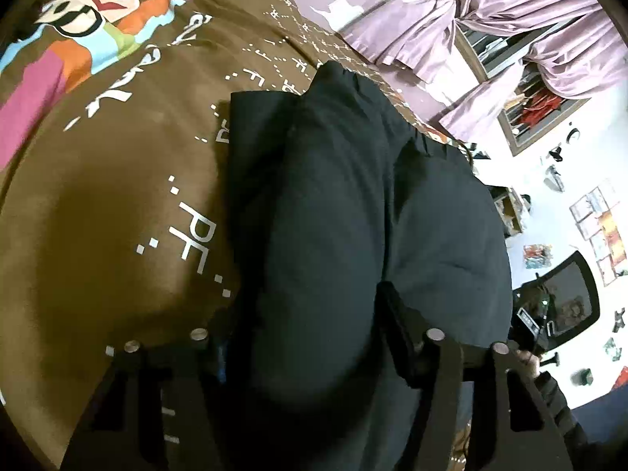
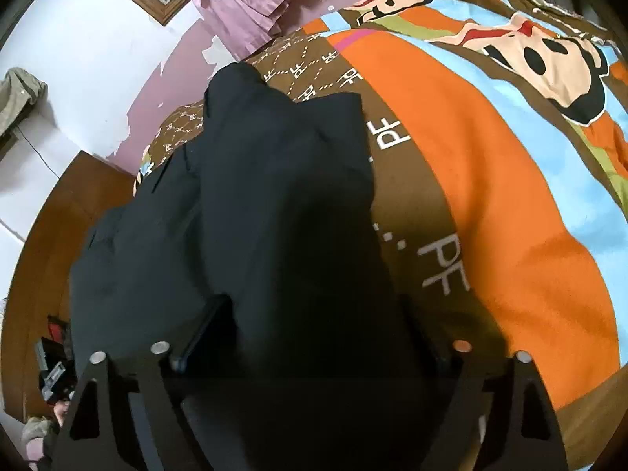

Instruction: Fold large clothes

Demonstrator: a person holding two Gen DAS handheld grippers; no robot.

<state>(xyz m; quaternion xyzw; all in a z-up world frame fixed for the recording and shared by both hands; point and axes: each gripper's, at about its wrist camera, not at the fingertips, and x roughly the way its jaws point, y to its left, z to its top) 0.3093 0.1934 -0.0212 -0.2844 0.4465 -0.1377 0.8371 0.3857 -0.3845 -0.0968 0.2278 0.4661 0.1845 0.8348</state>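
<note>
A large black garment [image 1: 353,204] lies partly folded on a brown bedspread [image 1: 117,216] with white letters and cartoon patches. In the left wrist view my left gripper [image 1: 306,337] sits at the garment's near edge, fingers wide apart with black cloth bulging between them. In the right wrist view the same garment [image 2: 255,204] fills the middle, and my right gripper [image 2: 310,337] stands with fingers apart and cloth lying between them. The fingertips of both grippers are hidden by the cloth, so the grip cannot be judged.
The bedspread [image 2: 490,196] stretches right, orange and blue with cartoon faces. Purple curtains [image 1: 530,11] hang at a window beyond the bed. A black chair [image 1: 569,298] stands by the white wall. Wooden floor [image 2: 51,235] with clutter lies left of the bed.
</note>
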